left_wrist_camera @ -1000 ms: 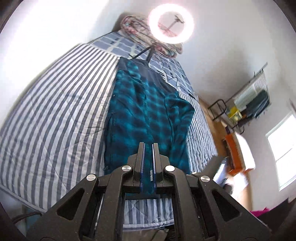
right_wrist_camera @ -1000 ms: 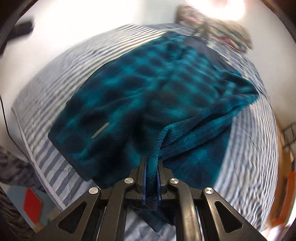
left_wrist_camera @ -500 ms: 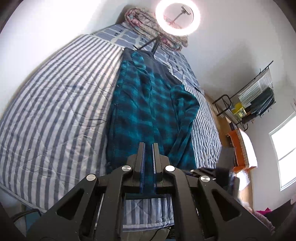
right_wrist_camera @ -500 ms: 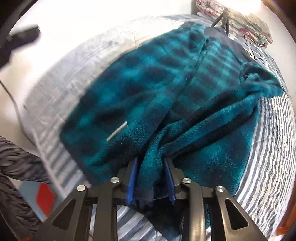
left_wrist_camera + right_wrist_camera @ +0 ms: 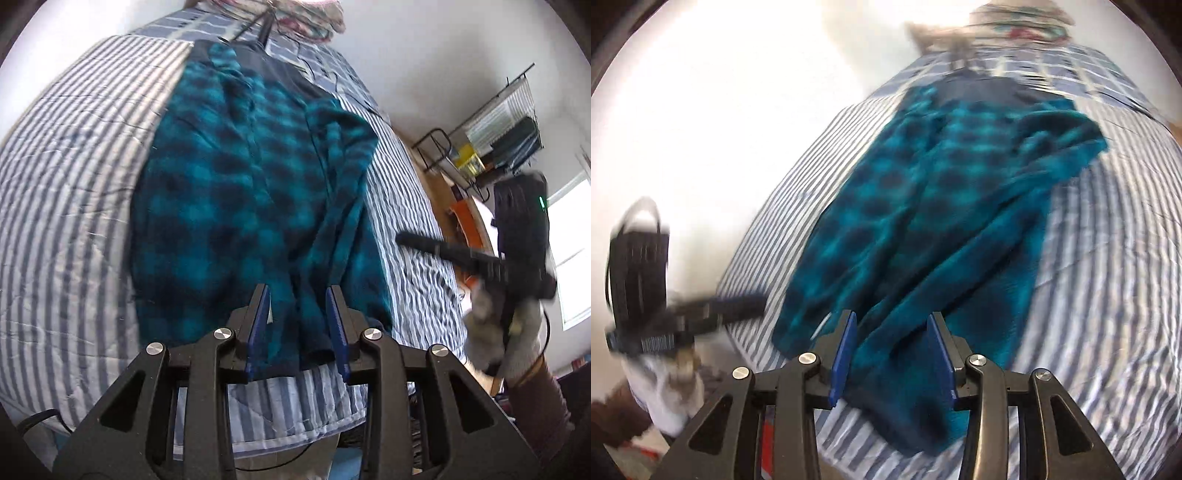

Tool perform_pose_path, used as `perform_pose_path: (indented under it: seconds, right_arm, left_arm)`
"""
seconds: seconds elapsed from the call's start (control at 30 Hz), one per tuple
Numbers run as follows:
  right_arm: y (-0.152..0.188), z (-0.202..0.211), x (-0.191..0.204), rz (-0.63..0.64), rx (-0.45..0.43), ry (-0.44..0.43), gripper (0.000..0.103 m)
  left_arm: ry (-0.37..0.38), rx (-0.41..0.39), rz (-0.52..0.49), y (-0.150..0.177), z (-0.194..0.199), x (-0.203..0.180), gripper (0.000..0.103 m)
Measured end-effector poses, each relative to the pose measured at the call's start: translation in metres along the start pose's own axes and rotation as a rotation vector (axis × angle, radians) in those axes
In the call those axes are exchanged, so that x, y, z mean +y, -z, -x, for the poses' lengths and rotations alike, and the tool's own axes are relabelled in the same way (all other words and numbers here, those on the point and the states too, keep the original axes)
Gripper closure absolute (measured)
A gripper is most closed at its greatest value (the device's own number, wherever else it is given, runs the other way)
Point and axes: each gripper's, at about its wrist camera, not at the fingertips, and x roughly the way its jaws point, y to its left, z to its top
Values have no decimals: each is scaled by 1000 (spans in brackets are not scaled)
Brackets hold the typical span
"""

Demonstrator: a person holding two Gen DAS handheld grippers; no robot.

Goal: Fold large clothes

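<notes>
A teal and black plaid fleece jacket [image 5: 255,192] lies lengthwise down the middle of a bed covered with a blue and white striped quilt [image 5: 74,206], its dark collar end toward the far pillows and its hem at the near edge. That placement gives flat, bare quilt on both sides, which suits folding a big garment. One sleeve [image 5: 343,206] is already laid along the jacket's right side, running from the shoulder down toward the hem, so the outline is narrowed to a long strip.

The left gripper [image 5: 298,325] hovers over the hem with its blue fingers [image 5: 258,325] apart and opening; fleece shows in the gap, but the pads do not press on it, so the cloth rests on the bed rather than hanging from the tool. The right gripper [image 5: 891,354] is likewise opening over the near end of the sleeve; the fabric shows between the parted fingers [image 5: 843,350] and lies slack on the quilt. In my judgement both have just let go so that the folded-in sleeve stays where it lies.

In each view the other gripper appears off to the side, blurred, clear of the jacket. A wire rack [image 5: 495,136] stands against the wall beyond the bed.
</notes>
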Motion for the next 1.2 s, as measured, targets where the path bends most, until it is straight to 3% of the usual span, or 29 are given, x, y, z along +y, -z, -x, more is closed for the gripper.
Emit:
perform_pose_path:
  seconds: [0.07, 0.33, 0.4, 0.67, 0.83, 0.93, 1.0, 1.07, 1.2]
  right_arm:
    - [-11, 4, -23, -59, -38, 10, 48]
    - [-62, 4, -103, -221, -145, 33, 40]
    - [-73, 0, -120, -270, -177, 37, 30]
    - [-114, -42, -189, -469, -247, 9, 28]
    - [-127, -72, -225, -626, -302, -69, 29]
    - [-134, -85, -236, -683, -329, -110, 40]
    - [-141, -91, -237, -691, -326, -129, 73]
    - [-151, -89, -226, -659, -322, -92, 84]
    - [-180, -73, -182, -473, -303, 90, 91]
  left_arm:
    - [0, 14, -9, 0, -6, -4, 72]
    - [-4, 12, 18, -9, -19, -4, 72]
    - [4, 21, 32, -9, -22, -3, 72]
    - [2, 41, 15, -7, -29, -7, 72]
    - [-14, 56, 52, -7, -32, 4, 72]
    - [-54, 45, 44, -7, -29, 10, 72]
    - [-119, 31, 25, -6, -27, 12, 72]
    - [-200, 30, 1, -4, -26, 17, 72]
    - [-235, 39, 11, 0, -25, 26, 72]
